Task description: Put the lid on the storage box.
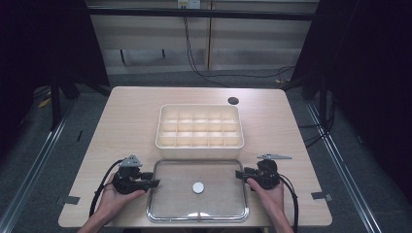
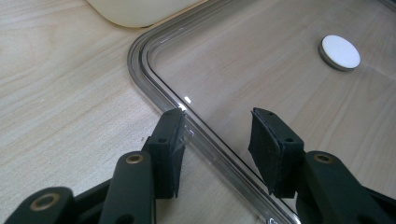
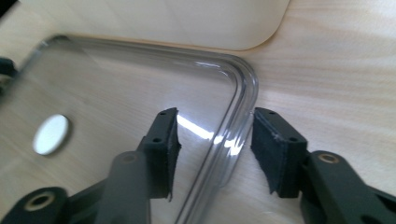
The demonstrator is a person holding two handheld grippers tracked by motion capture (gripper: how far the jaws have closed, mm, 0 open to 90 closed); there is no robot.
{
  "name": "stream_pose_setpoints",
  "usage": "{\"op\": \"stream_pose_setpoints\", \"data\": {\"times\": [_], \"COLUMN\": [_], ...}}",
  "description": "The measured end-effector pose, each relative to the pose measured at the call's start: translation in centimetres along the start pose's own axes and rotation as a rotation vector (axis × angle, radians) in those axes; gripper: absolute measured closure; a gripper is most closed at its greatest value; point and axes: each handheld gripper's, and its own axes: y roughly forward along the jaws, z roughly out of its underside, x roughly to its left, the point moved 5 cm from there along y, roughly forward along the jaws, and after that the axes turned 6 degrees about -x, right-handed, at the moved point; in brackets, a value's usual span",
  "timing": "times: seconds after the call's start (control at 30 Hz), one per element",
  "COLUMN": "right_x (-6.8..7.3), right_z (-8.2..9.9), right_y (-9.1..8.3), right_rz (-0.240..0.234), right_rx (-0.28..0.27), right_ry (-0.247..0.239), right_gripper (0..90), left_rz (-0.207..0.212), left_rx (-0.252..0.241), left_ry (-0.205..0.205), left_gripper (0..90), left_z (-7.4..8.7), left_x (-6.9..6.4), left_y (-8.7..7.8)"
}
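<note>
**Clear lid: both short edges straddled, jaws spread**

The clear lid (image 1: 170, 199) lies flat at the near edge of the tabletop (image 1: 131, 111), centred, long axis running left to right. A white disc (image 1: 198, 187) sits at its middle.

1. The left gripper (image 1: 154, 183) stands at the lid's left edge, jaws spread, 1 on each side of the raised rim (image 2: 154, 70).
2. The right gripper (image 1: 238, 174) stands likewise at the right edge, near the far-right corner (image 3: 245, 77), jaws spread, nothing gripped.

Each edge lies between its own gripper's jaws; neither hand is nearer. Judgement: both would need to close together.

Beyond the lid, just beside its far edge, stands the compartment box (image 1: 199, 127), open and empty.
</note>
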Motion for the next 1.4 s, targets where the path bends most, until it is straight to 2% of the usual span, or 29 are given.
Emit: {"op": "stream_pose_setpoints", "data": {"times": [0.07, 0.2, 0.3, 0.33, 0.37, 0.53, 0.57, 0.63, 0.73, 0.83, 0.9, 0.93, 0.97, 1.0, 1.03, 1.07, 1.13, 1.3, 1.4], "right_x": [0.0, -0.2, -0.6, -0.6, -0.7, -0.8, -0.9, -1.0, -1.0, -1.0, -1.1, -0.7, -0.5, -0.5, -0.3, 0.0, 0.0, 0.0, -0.1], "right_z": [0.0, 0.1, 0.2, 0.2, 0.3, 0.3, 0.3, 0.4, 0.4, 0.4, 0.3, 0.4, 0.5, 0.5, 0.2, -0.2, -0.5, -0.1, 0.1], "right_y": [0.0, -0.2, -0.4, -0.4, -0.6, -0.6, -0.8, -0.8, -1.2, -1.3, -1.4, -1.1, -1.1, -1.1, -1.1, -1.3, -1.6, -1.4, -1.1], "right_rz": [-0.007, -0.039, -0.084, -0.084, -0.110, -0.120, -0.141, -0.145, -0.163, -0.173, -0.186, -0.253, -0.270, -0.270, -0.247, -0.223, -0.234, -0.215, -0.229], "right_rx": [-0.003, -0.007, -0.015, -0.015, -0.026, -0.017, -0.023, -0.025, -0.034, -0.042, -0.049, -0.043, -0.053, -0.053, -0.065, -0.062, -0.069, -0.029, -0.005], "right_ry": [0.017, 0.083, 0.160, 0.160, 0.197, 0.215, 0.239, 0.244, 0.283, 0.299, 0.319, 0.341, 0.355, 0.355, 0.352, 0.310, 0.278, 0.233, 0.224], "right_gripper": [47.2, 46.7, 48.1, 48.1, 48.1, 48.8, 50.4, 50.7, 50.7, 51.9, 56.3, 62.9, 66.2, 66.2, 62.6, 62.5, 67.7, 65.8, 63.5], "left_rz": [-0.002, -0.003, -0.010, -0.013, -0.018, -0.019, -0.021, -0.024, -0.032, -0.033, -0.034, -0.029, -0.029, -0.024, -0.015, -0.015, -0.012, -0.003, -0.007], "left_rx": [0.001, -0.008, -0.006, -0.006, -0.007, -0.006, -0.007, -0.006, -0.007, -0.009, -0.008, -0.008, -0.008, -0.008, -0.009, -0.009, -0.011, -0.016, -0.018], "left_ry": [0.004, -0.010, -0.006, -0.003, -0.005, -0.005, -0.005, -0.002, -0.004, -0.005, -0.002, 0.001, 0.001, -0.004, -0.010, -0.010, -0.010, -0.024, -0.025], "left_gripper": [54.7, 54.7, 54.6, 54.6, 54.6, 54.6, 54.7, 54.6, 54.3, 54.3, 54.3, 54.4, 54.6, 54.6, 54.9, 55.0, 54.9, 54.9, 54.9], "left_z": [0.0, 0.0, 0.1, 0.1, 0.1, 0.1, 0.1, 0.1, 0.1, 0.1, 0.1, 0.1, 0.1, 0.1, 0.1, 0.1, 0.1, 0.0, 0.0], "left_x": [0.0, 0.0, -0.1, -0.1, -0.1, -0.1, -0.1, -0.1, -0.2, -0.2, -0.2, -0.3, -0.3, -0.3, -0.3, -0.3, -0.3, -0.1, 0.0], "left_y": [0.0, 0.0, 0.0, 0.0, 0.0, 0.0, 0.0, 0.0, 0.0, 0.0, 0.0, 0.0, 0.0, 0.0, 0.1, 0.1, 0.1, 0.1, 0.1]}}
